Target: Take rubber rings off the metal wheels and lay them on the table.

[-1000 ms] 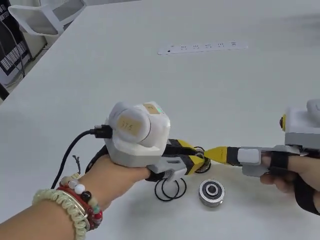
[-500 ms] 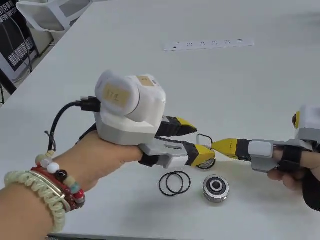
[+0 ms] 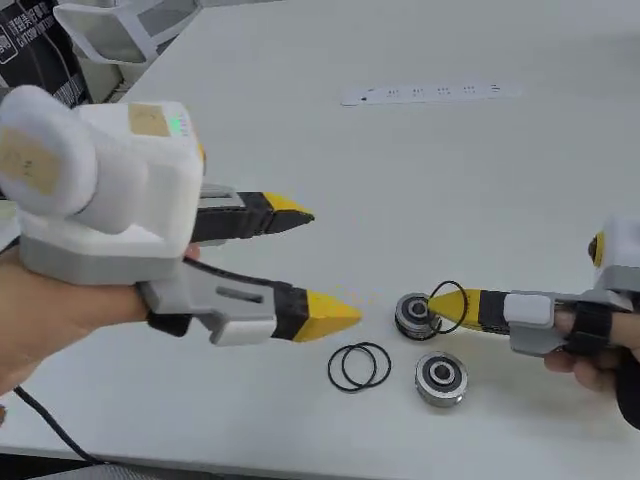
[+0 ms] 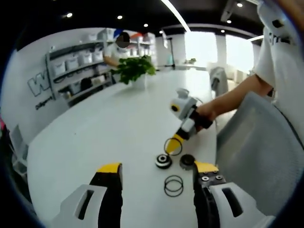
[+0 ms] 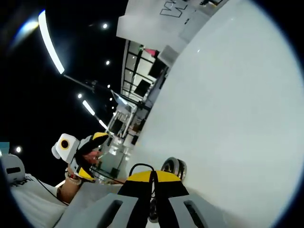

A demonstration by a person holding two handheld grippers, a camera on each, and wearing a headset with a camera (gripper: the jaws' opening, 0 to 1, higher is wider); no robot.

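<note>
A thin black ring (image 3: 465, 305) hangs in a loop from the tips of the right tongs (image 3: 445, 302), which are pressed together on it and reach in from the right edge of the head view. The loop sits right beside a metal wheel (image 3: 412, 315) on the white surface (image 3: 400, 180); whether it touches the wheel cannot be told. In the right gripper view the loop curves over the closed yellow tips, with the wheel just past them. The left tongs (image 3: 322, 264) are spread wide and held above the surface to the left, well apart from the wheel, with nothing between them. Two loose rings (image 3: 358, 366) lie overlapping on the surface near the front edge, and a second wheel (image 3: 441, 378) lies just to their right. A power strip (image 3: 430, 93) lies far back. Half a second ago the left tongs were around the wheel while the right tongs pulled at the ring; now the left tongs have let go and drawn back, and the wheel rests on the surface.
</note>
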